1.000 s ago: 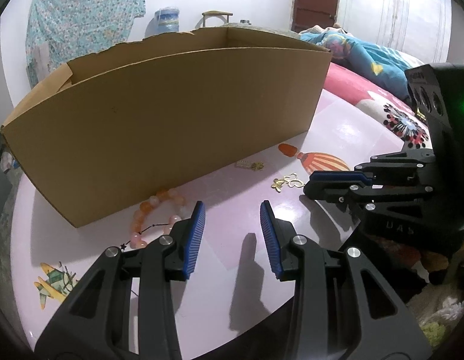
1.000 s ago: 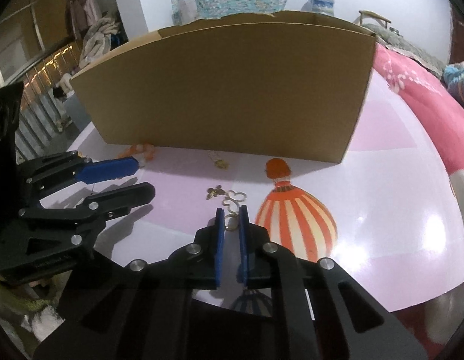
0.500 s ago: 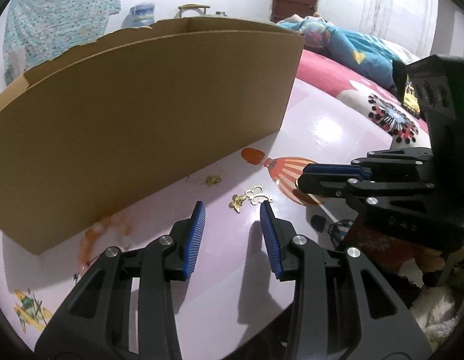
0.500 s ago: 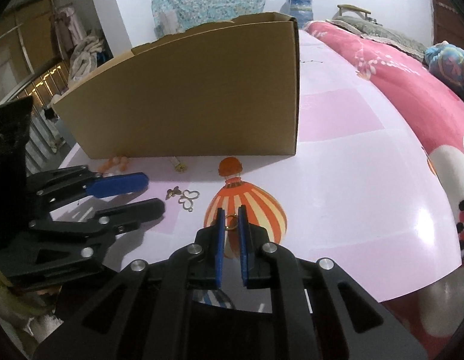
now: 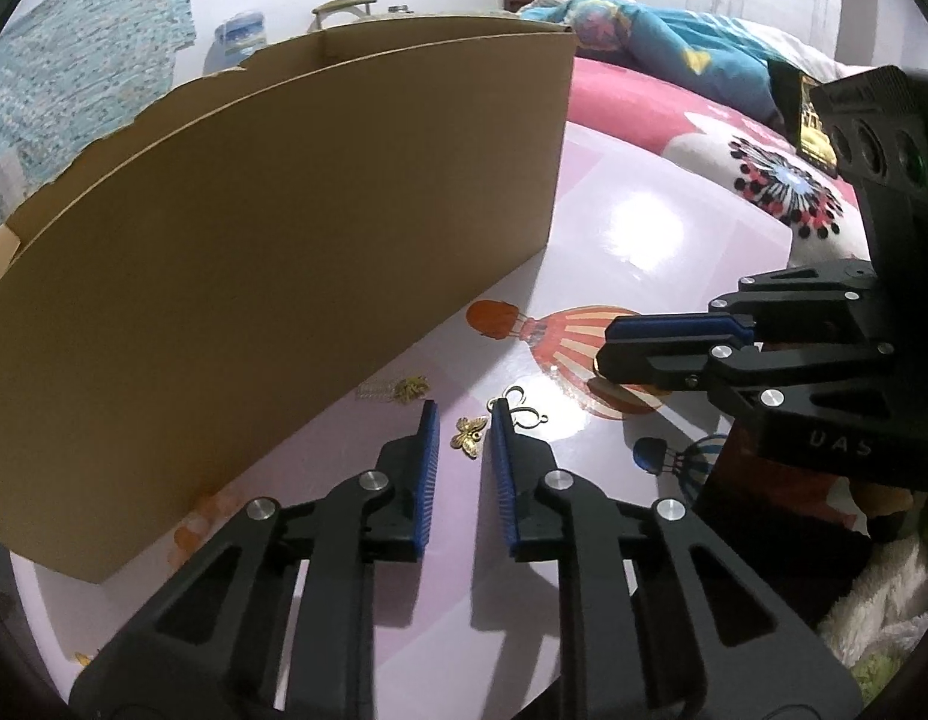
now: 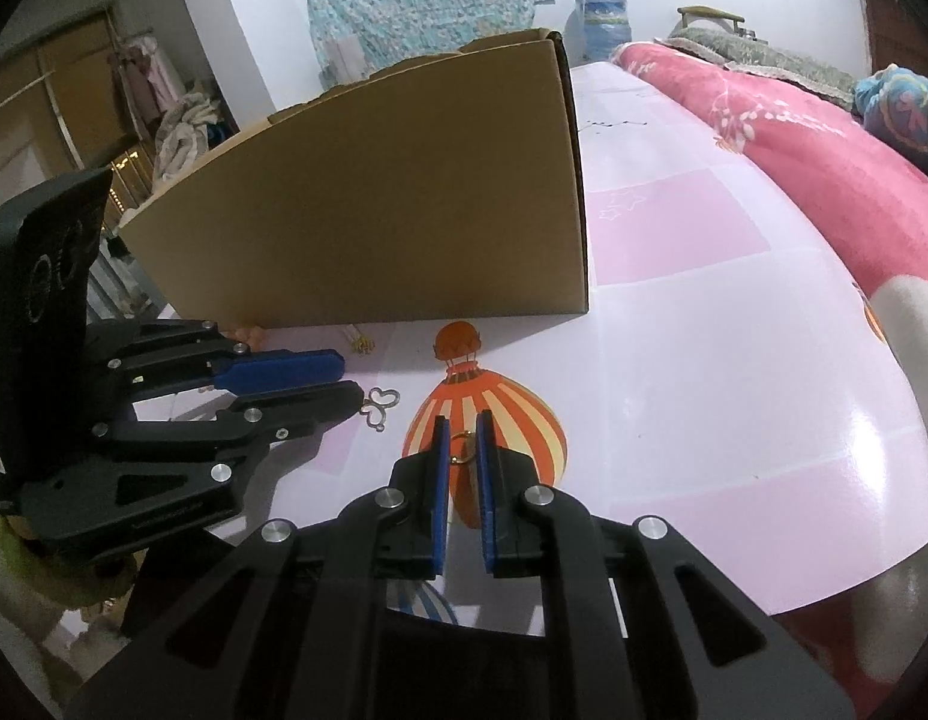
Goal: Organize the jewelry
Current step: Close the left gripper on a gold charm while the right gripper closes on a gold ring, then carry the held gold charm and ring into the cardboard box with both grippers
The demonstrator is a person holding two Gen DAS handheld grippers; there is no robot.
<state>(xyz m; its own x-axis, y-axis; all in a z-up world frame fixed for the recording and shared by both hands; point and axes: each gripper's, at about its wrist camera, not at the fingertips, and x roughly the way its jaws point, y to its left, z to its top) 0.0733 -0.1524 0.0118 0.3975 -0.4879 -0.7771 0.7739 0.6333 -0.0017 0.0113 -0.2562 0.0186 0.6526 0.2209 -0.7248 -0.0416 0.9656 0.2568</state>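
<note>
My left claw (image 5: 464,420), jaws just narrowed, brackets but does not pinch the gold butterfly charm (image 5: 469,435) on the pink table (image 6: 733,396) before the cardboard box (image 5: 272,240); my right claw (image 6: 461,420) pinches a gold ring (image 6: 462,447).

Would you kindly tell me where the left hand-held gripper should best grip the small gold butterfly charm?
Probably across its wings, from above. The butterfly charm lies flat on the pink table, between the left hand-held gripper pads, which have just been closing but do not yet press it.
</note>
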